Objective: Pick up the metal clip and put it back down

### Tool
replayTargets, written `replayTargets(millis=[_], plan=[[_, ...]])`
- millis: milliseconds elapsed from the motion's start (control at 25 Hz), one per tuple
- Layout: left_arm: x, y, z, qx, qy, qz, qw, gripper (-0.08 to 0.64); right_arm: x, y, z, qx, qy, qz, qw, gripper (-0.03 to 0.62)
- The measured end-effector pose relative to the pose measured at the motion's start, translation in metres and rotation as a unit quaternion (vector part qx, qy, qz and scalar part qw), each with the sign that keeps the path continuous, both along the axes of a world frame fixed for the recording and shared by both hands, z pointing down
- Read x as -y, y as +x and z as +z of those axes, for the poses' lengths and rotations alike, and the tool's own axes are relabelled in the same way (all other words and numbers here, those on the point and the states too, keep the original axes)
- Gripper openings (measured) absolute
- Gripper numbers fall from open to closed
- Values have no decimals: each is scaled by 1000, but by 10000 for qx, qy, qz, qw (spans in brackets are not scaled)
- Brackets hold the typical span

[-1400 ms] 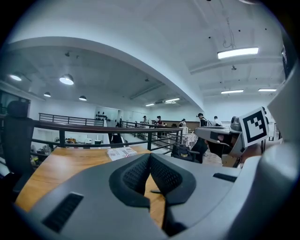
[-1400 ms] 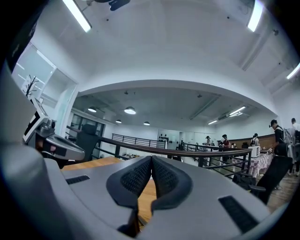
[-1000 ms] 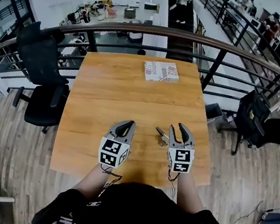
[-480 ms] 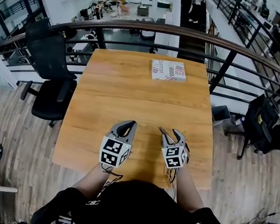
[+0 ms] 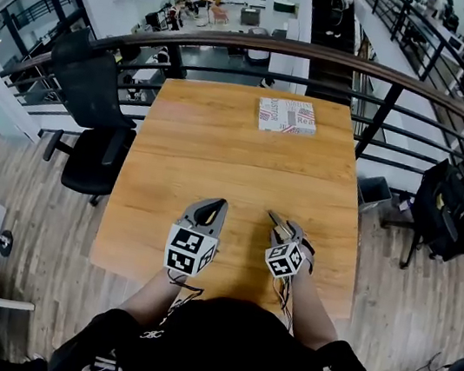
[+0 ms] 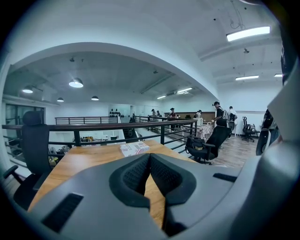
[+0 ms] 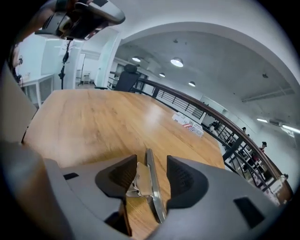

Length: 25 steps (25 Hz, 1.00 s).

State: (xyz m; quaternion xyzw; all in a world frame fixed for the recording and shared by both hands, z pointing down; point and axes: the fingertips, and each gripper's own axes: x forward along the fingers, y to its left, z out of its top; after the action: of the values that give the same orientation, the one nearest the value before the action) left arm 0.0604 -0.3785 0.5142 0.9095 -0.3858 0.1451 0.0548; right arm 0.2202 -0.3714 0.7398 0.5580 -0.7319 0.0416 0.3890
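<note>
Since a second ago, my right gripper (image 5: 283, 228) has sunk toward the counter (image 5: 223, 135) and rolled, so its marker cube now sits tilted instead of square to the head view. Its jaws have just been opening and now stand wide. The metal clip (image 7: 146, 180) is between them, its body leaning against the left jaw with a clear gap to the right jaw, so nothing presses on it. The clip is low over the near right part of the counter; I cannot tell whether it already touches the wood. My right forearm reaches forward with the gripper pitched downward. My left gripper (image 5: 213, 205) has hardly moved: it hovers just beside the right one, pointing across the counter toward the printed box (image 5: 287, 116) at the far edge, its jaws closed tip to tip on nothing.
</note>
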Motion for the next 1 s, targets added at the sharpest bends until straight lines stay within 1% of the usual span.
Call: replayTargets(millis=[160, 360, 400, 480, 560, 640, 720, 800, 880, 1000], plan=[[0, -2, -1, 21, 11, -91, 10000, 18, 5, 2, 1, 221, -29, 12, 9998, 213], [-2, -7, -2, 26, 8, -217, 9998, 18, 3, 1, 4, 793, -256, 105, 9965, 191], [-3, -8, -3, 26, 13, -240, 9997, 18, 2, 0, 5, 848, -299, 85, 9959, 183], [-5, -9, -3, 23, 25, -275, 9996, 18, 1, -3, 7, 939, -393, 36, 9948, 134], [-6, -10, -2, 15, 34, -303, 9995, 18, 0, -5, 8, 1002, -410, 10, 9941, 113], [-7, -10, -2, 16, 33, -328, 9995, 18, -1, -7, 7, 1104, -404, -51, 9931, 104], [-9, -11, -2, 27, 23, -353, 9994, 18, -6, -11, 10, 1235, -510, -154, 9909, 127], [-10, -13, -2, 36, 0, -379, 9993, 18, -11, -13, 18, 1179, -661, -217, 9906, 144], [-11, -15, -1, 42, -25, -382, 9993, 18, -14, -11, 25, 974, -723, -178, 9925, 144], [-13, -15, 0, 50, -28, -361, 9993, 18, -12, -6, 28, 728, -672, -79, 9950, 83]])
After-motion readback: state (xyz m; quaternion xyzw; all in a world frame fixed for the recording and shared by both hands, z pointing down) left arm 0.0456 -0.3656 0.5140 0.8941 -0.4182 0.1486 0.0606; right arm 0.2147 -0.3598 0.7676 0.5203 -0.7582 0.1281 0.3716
